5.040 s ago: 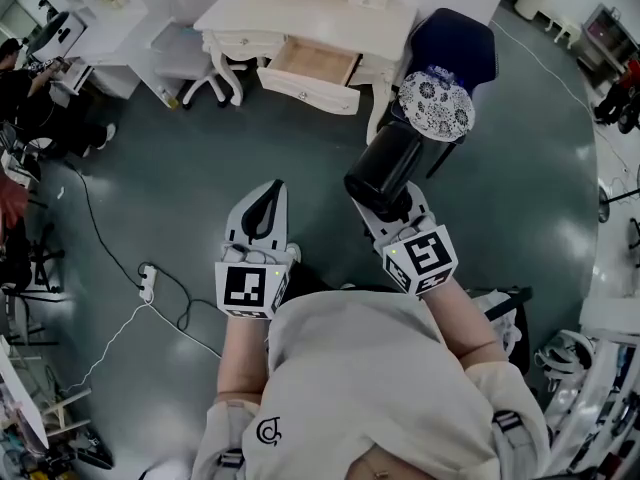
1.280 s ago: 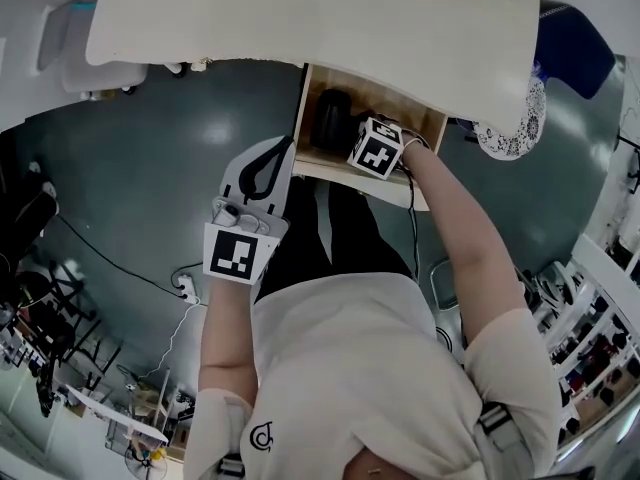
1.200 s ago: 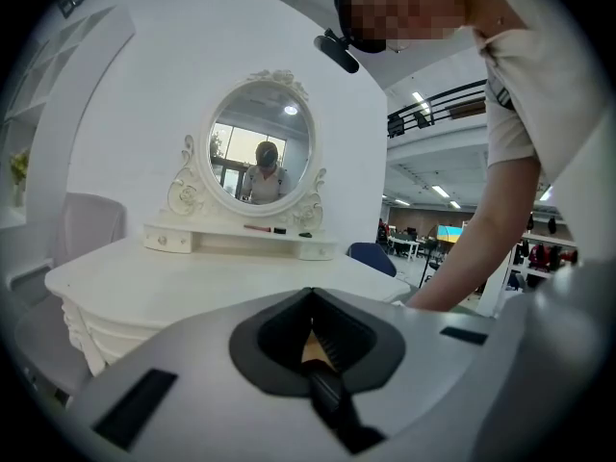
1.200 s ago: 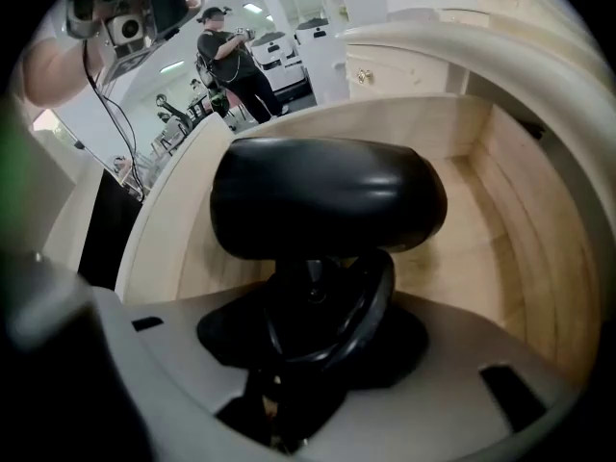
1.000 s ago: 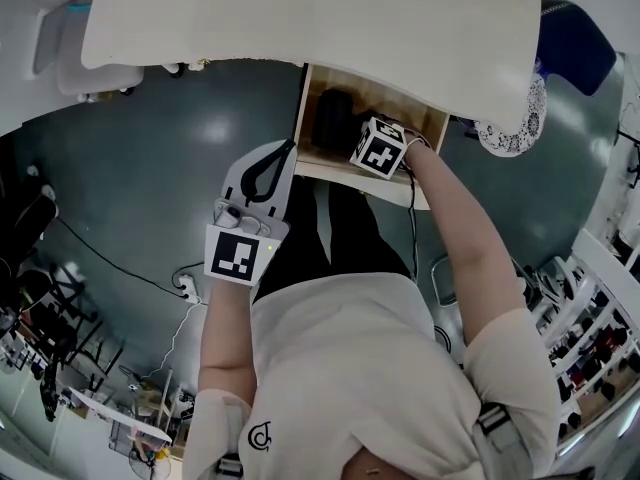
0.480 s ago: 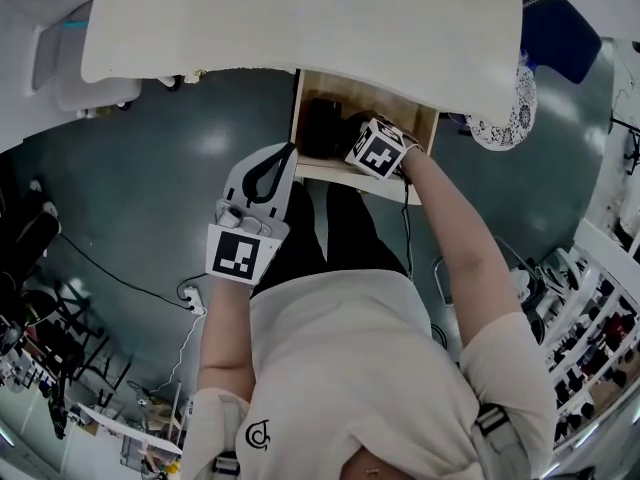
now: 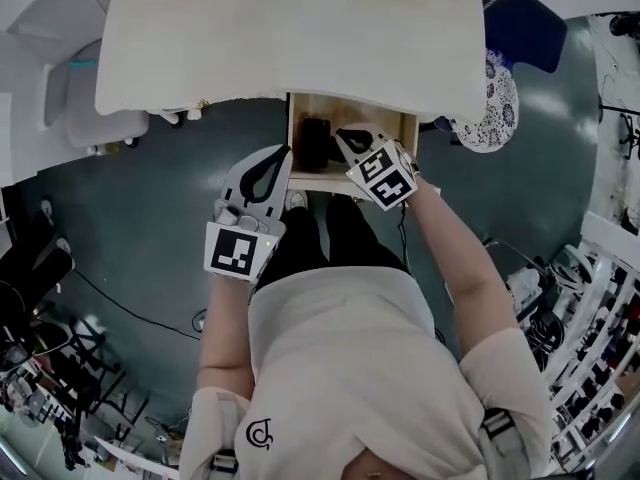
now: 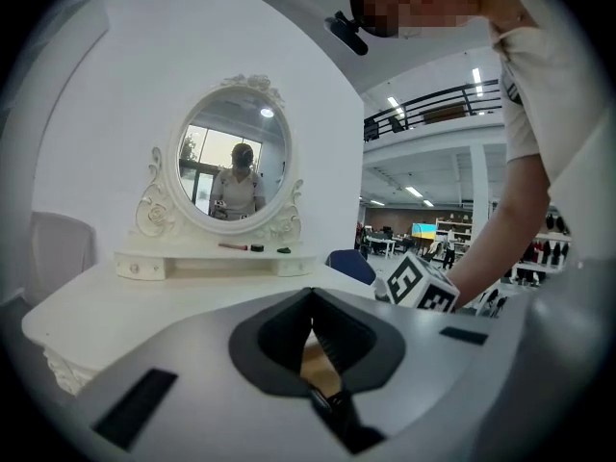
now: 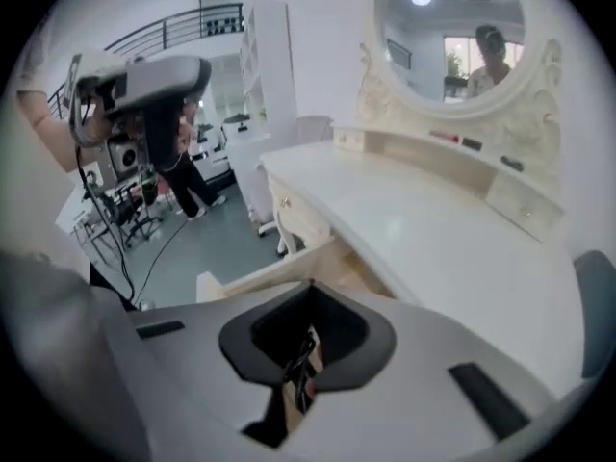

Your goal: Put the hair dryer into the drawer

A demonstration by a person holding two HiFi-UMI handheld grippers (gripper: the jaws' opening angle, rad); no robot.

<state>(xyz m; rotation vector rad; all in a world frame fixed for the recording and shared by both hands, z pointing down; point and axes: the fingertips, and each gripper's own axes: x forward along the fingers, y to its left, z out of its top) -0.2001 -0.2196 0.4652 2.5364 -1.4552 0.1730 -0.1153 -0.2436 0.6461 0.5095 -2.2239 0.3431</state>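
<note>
— What am I looking down on?

— A smooth, matt white dressing table with a curved edge. Under it the drawer stands open, a plain box of pale bare wood. The hair dryer, black and rounded, lies inside it toward the left end.

— And my grippers?

— Your right gripper hangs over the drawer, just beside the hair dryer. Its jaws have just been closing and now meet. A thin dark cord shows through the slit between them; I can't tell whether it's pinched. Your left gripper, a grey shell with dark pads, is clenched as well, with only wood showing behind its jaws. Its tip sits just beside the drawer's left front corner.
</note>
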